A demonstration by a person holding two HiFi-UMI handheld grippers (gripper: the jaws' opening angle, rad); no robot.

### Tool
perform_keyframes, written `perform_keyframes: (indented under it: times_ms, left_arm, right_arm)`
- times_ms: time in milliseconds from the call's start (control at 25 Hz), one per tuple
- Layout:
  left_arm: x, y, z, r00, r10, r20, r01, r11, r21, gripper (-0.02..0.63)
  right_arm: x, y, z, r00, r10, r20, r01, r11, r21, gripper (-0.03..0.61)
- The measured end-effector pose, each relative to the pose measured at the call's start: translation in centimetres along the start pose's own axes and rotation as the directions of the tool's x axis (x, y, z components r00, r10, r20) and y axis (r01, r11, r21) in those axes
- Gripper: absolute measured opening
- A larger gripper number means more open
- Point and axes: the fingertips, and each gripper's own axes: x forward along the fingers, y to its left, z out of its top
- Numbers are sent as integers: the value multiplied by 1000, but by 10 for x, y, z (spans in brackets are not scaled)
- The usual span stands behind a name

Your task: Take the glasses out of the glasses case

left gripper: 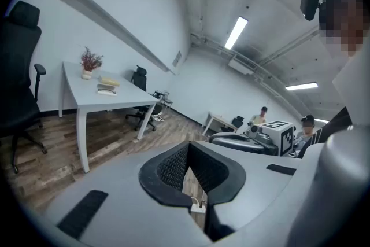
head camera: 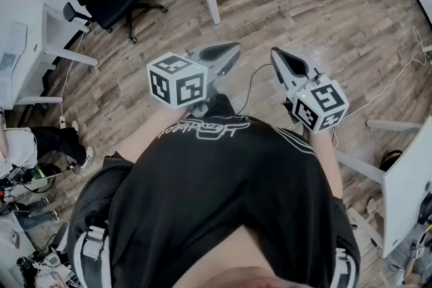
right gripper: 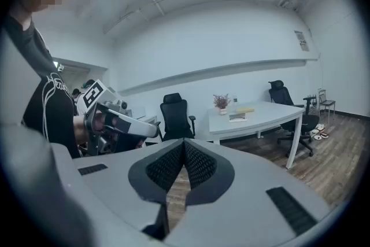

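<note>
No readable text. Script print [head camera: 202,126] on shirt [head camera: 223,206], just behind left claw [head camera: 233,48]: illegible. Wall notice [right gripper: 301,40], far beyond right claw [right gripper: 184,142]: too small. Marker cubes [head camera: 177,81]: patterns only.

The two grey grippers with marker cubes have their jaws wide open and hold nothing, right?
No: their jaws are shut, tips touching, as the left gripper view and right gripper view show. The grey left gripper and grey right gripper do hold nothing.

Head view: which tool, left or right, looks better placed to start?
Neither, I'd judge: the left tool and the right tool are both shut, empty and held side by side in front of the person. No glasses case shows in any view.
</note>
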Motion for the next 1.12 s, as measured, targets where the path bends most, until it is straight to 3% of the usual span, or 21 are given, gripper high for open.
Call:
perform_keyframes:
  times_ms: [400, 680, 800, 1120]
  left_arm:
    - [-7, 2, -8, 1000, -16, 5, 16, 1000, -25, 8]
    - [-12, 24, -5, 999, 0, 41, 2, 998, -55, 8]
    - [-5, 39, -3, 999, 15, 52, -12, 998, -64, 8]
    - [29, 107, 24, 999, 30, 37, -26, 994, -102, 8]
  right_arm:
    - [1, 3, -6, 1000, -19, 9, 18, 998, 67, 8]
    - [17, -2, -1, 999, -46, 18, 45, 998, 47, 8]
    - [26, -12, -7, 1000, -20, 12, 18, 996, 91, 8]
    - [91, -56, -6, 999, 16, -37, -12, 996, 93, 8]
